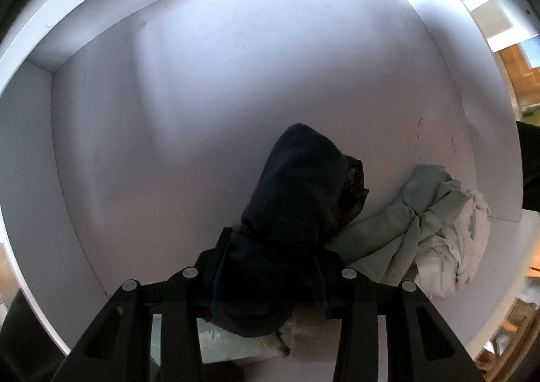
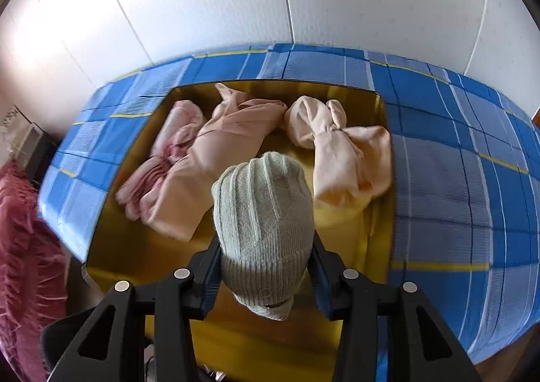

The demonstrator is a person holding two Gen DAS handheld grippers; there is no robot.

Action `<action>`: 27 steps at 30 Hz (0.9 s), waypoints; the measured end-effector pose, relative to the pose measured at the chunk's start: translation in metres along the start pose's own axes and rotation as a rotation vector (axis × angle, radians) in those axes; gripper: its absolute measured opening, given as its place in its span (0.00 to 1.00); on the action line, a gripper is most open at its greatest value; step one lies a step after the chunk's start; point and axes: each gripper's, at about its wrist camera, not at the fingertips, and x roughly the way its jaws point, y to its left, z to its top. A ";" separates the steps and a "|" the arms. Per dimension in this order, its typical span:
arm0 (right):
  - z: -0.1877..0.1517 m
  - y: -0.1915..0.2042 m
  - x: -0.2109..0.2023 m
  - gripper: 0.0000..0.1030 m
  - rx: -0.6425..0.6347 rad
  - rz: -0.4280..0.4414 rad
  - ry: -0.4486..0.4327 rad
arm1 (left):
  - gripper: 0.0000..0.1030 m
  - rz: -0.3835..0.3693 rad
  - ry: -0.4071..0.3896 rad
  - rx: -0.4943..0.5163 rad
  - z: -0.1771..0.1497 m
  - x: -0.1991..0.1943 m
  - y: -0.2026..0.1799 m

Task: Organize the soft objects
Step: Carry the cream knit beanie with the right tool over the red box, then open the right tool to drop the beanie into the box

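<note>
A dark navy knitted piece (image 1: 297, 199) is hanging clamped between the jaws of the left gripper (image 1: 270, 267), drooping over the floor of a white bin (image 1: 209, 84); a brownish patterned scrap (image 1: 352, 193) is showing at its right edge; just beside it a pale grey-green cloth bundle (image 1: 435, 226) is lying against the bin's right wall, and a beige ribbed piece (image 1: 310, 331) is peeking out beneath the navy one. The right gripper (image 2: 265, 267) is pinching a mint-green ribbed beanie (image 2: 263, 223) by its cuff, holding it above a yellow box (image 2: 135, 253); inside the box a pink folded garment (image 2: 209, 159) and a cream knotted garment (image 2: 344, 152) are lying side by side; the box is sitting on a blue checked cloth (image 2: 472, 179); a red fringed fabric (image 2: 23, 247) is showing at the left edge.
</note>
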 end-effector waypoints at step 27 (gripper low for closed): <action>0.014 -0.018 -0.028 0.47 0.043 -0.012 -0.178 | 0.41 0.012 0.013 -0.002 0.001 0.005 0.001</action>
